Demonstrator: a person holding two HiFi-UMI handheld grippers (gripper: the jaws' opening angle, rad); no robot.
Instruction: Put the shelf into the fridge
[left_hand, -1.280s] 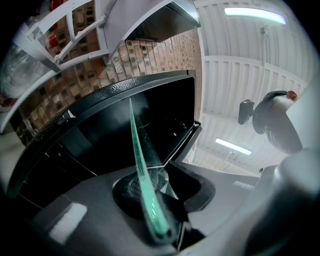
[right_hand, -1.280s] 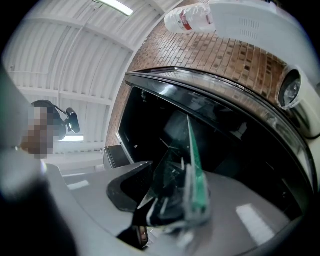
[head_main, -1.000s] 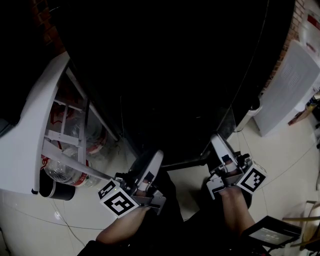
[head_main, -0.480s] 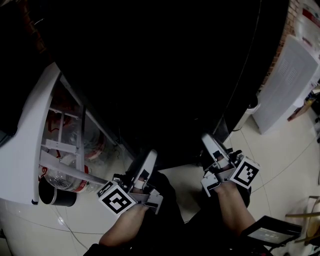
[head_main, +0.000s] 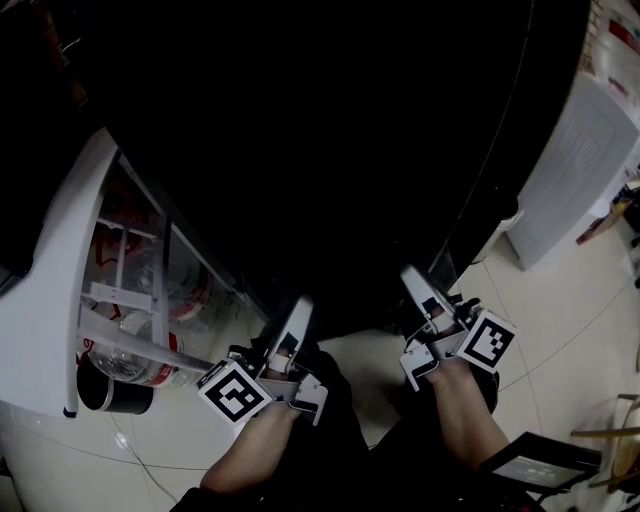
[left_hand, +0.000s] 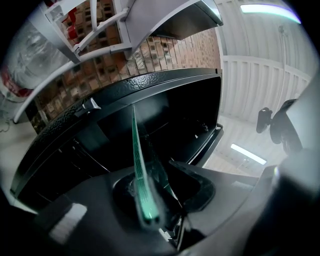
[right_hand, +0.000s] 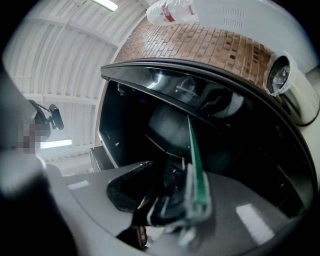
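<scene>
The shelf is a clear glass pane with a green-tinted edge. That edge (left_hand: 136, 160) runs up the left gripper view and also rises in the right gripper view (right_hand: 194, 155), and in both the pane points into the fridge's black opening (head_main: 330, 150). My left gripper (head_main: 297, 312) is shut on the pane's near edge, and my right gripper (head_main: 417, 288) is shut on it further right. In the head view the pane itself is lost against the dark. The glass sits between the left gripper's (left_hand: 150, 202) jaws and the right gripper's (right_hand: 186, 197) jaws.
The white fridge door (head_main: 55, 270) hangs open on the left, its racks holding plastic bottles (head_main: 135, 355) and a black cup (head_main: 108, 394). A white ribbed appliance (head_main: 570, 170) stands at the right on pale floor tiles (head_main: 560, 330). A dark framed panel (head_main: 540, 462) lies at the bottom right.
Both grippers, with the shelf, have edged a little toward the fridge opening and slightly left in the picture. The grips look the same.
</scene>
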